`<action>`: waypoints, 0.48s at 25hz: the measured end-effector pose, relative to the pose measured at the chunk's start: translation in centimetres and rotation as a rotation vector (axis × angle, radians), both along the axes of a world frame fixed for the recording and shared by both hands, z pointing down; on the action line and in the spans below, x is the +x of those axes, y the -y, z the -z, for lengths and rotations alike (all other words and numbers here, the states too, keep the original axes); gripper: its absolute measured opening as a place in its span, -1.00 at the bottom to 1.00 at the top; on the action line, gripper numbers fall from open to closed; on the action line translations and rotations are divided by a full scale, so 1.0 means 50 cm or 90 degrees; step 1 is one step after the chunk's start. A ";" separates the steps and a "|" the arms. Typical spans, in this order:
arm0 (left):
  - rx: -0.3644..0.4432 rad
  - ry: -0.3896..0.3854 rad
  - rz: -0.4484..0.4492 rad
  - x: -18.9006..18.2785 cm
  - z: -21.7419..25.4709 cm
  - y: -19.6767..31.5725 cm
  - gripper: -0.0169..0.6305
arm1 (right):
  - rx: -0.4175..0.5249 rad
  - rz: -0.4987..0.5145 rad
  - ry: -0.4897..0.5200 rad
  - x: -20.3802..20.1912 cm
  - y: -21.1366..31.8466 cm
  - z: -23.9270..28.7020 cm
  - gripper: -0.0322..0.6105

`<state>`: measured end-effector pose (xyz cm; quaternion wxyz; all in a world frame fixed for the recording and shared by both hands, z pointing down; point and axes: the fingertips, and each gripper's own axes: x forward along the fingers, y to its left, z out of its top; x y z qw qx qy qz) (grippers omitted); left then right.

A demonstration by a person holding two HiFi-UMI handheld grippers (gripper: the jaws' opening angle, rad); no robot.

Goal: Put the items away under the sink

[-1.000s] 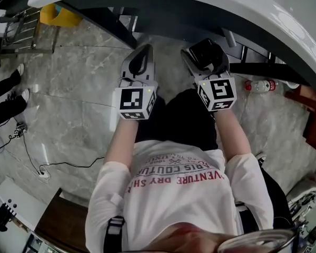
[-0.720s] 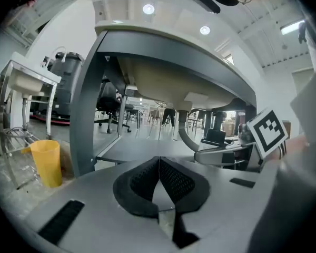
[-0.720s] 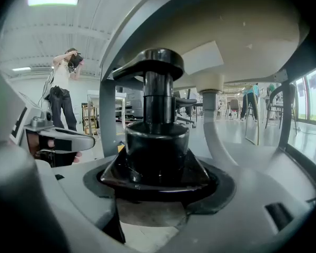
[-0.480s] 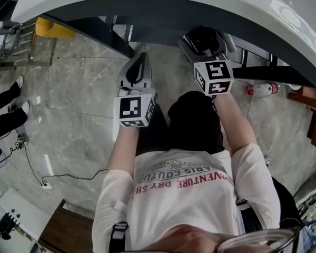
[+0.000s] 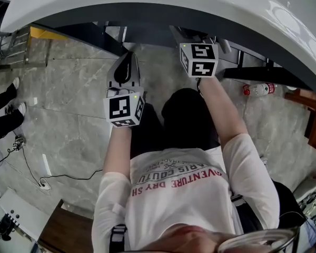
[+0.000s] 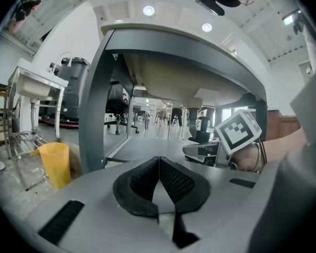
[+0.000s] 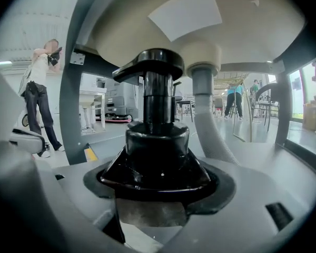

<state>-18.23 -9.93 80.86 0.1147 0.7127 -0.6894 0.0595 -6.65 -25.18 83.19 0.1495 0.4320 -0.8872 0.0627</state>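
Currently right tool (image 7: 158,181) clenched on glossy black pump bottle (image 7: 157,136); left tool (image 6: 159,174) ribbed pads pressed together, empty.

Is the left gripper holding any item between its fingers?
No, in the left gripper view the left gripper has its fingers pressed together at the tips, with nothing between them.

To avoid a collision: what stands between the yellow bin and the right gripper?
A grey frame leg stands between the bin and the right gripper, as the left gripper view shows.
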 end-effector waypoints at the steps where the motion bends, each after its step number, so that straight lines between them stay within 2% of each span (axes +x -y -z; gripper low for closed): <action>1: 0.000 0.001 -0.001 0.000 0.000 0.002 -0.88 | -0.002 -0.012 -0.002 0.000 0.008 -0.001 0.28; 7: -0.006 -0.008 0.009 -0.008 -0.006 -0.006 -0.88 | -0.038 -0.077 -0.005 -0.012 0.037 -0.005 0.28; 12: -0.006 -0.004 0.017 -0.021 -0.004 -0.019 -0.88 | -0.016 -0.106 -0.046 -0.011 0.038 -0.011 0.28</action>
